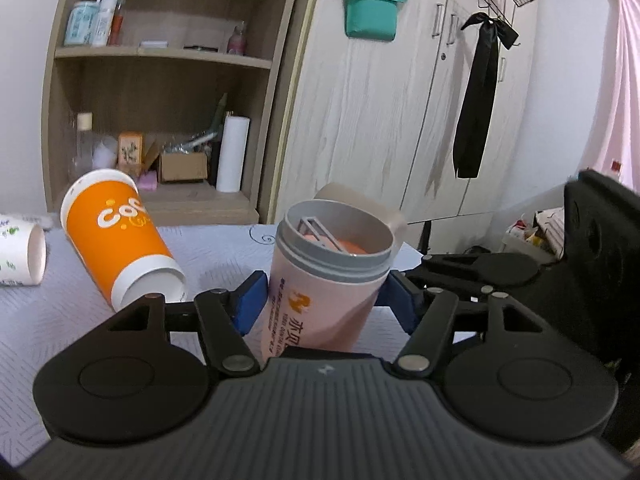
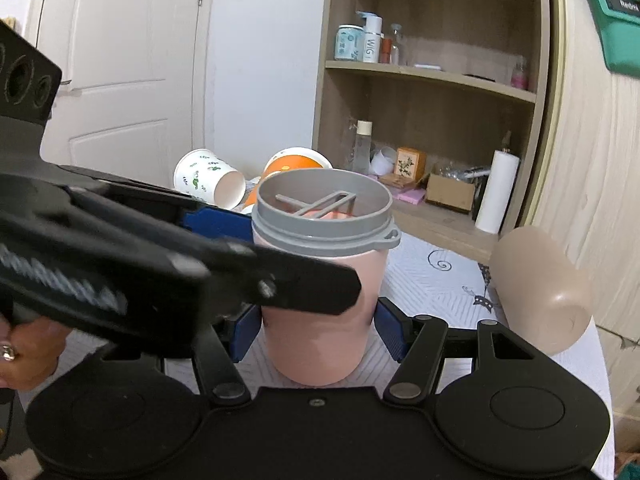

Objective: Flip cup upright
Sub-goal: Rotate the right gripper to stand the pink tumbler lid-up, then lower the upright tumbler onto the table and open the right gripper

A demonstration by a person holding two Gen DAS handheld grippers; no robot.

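Note:
A pink shaker cup [image 1: 320, 300] with a grey open rim stands nearly upright on the white patterned tabletop [image 1: 48, 320], mouth up. My left gripper [image 1: 326, 306] is shut on its body, blue pads on both sides. In the right wrist view the same cup [image 2: 320, 312] sits between the blue pads of my right gripper [image 2: 318, 332], which touch its sides. The left gripper's black body [image 2: 160, 272] crosses in front of the cup from the left.
An orange paper cup [image 1: 120, 240] lies tilted on its side to the left. A white leaf-print paper cup [image 1: 20, 256] lies further left. A beige cup [image 2: 544, 292] lies on its side at the right. Shelves [image 1: 160, 120] and wardrobe stand behind the table.

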